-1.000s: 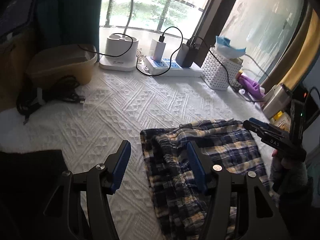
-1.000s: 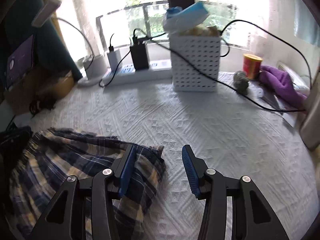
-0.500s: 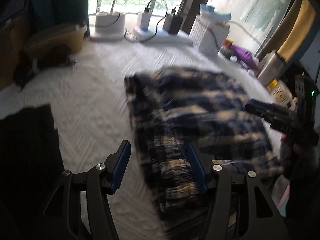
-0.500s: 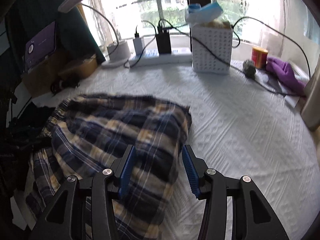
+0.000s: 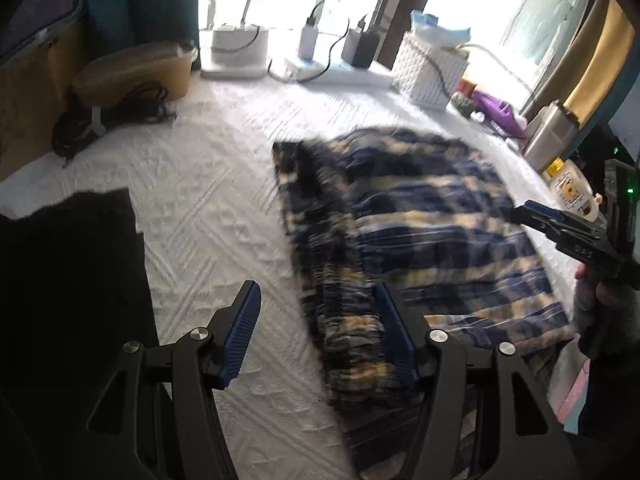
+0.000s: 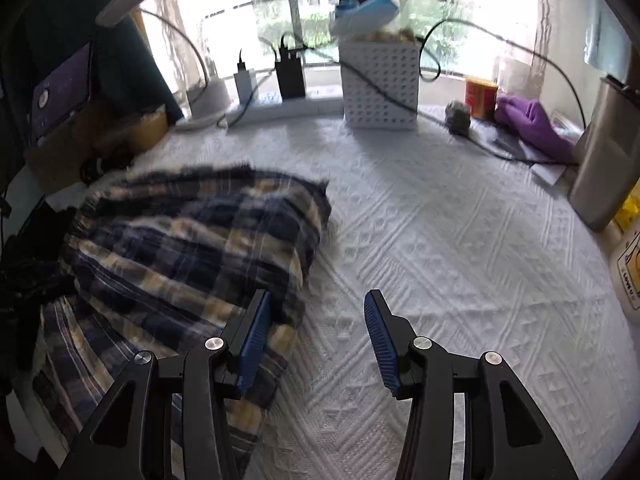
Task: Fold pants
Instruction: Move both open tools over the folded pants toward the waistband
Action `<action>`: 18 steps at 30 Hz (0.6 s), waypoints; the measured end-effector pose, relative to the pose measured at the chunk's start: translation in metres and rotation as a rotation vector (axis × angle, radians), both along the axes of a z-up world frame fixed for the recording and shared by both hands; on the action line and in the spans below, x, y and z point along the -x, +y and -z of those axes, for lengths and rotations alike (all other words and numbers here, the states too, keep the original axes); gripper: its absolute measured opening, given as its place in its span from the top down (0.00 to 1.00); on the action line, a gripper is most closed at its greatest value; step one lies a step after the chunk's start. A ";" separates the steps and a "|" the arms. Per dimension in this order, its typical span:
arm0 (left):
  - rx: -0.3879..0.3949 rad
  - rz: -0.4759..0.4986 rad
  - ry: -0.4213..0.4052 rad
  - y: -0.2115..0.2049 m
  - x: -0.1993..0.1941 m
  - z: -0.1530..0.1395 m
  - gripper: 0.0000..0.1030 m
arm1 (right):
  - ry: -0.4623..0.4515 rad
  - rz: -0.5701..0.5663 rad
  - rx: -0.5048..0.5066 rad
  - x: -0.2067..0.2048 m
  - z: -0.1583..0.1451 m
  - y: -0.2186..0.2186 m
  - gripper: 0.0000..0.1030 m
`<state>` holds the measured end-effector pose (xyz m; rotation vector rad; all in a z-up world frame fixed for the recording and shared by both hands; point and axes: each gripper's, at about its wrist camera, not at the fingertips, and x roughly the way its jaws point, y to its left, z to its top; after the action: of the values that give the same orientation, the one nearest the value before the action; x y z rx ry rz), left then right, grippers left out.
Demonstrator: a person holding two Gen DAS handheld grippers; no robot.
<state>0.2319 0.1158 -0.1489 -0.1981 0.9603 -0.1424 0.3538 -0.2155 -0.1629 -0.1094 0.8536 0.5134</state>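
The plaid pants (image 5: 420,220) lie folded in a blurred heap on the white textured bedspread (image 5: 208,200), their gathered waistband toward the left. The left tongs (image 5: 316,336) stand released over that waistband edge, having just spread a little wider — cloth lies under the gap, unpinched. The right tongs (image 6: 316,340) hang released at the heap's right edge, the left finger (image 6: 254,336) over plaid, the right over bare spread. A white perforated basket (image 6: 380,84) stands far off by the window.
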 end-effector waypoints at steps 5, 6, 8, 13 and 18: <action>-0.002 0.016 -0.009 -0.006 -0.004 -0.002 0.41 | 0.032 0.013 -0.025 -0.017 0.011 0.006 0.51; -0.012 0.013 0.005 -0.007 -0.005 0.001 0.41 | 0.049 0.018 -0.018 -0.020 0.018 0.007 0.51; -0.030 0.005 0.042 -0.005 -0.005 0.012 0.41 | 0.044 0.023 -0.012 -0.020 0.022 0.008 0.51; 0.001 0.001 0.042 0.004 0.007 0.017 0.40 | 0.040 0.041 0.019 -0.009 0.022 0.003 0.51; 0.008 -0.006 0.005 0.004 0.012 0.001 0.40 | 0.043 0.067 0.000 0.003 0.015 -0.014 0.51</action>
<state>0.2199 0.1194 -0.1497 -0.2086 0.9641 -0.1403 0.3506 -0.2299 -0.1783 -0.0693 0.8958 0.4542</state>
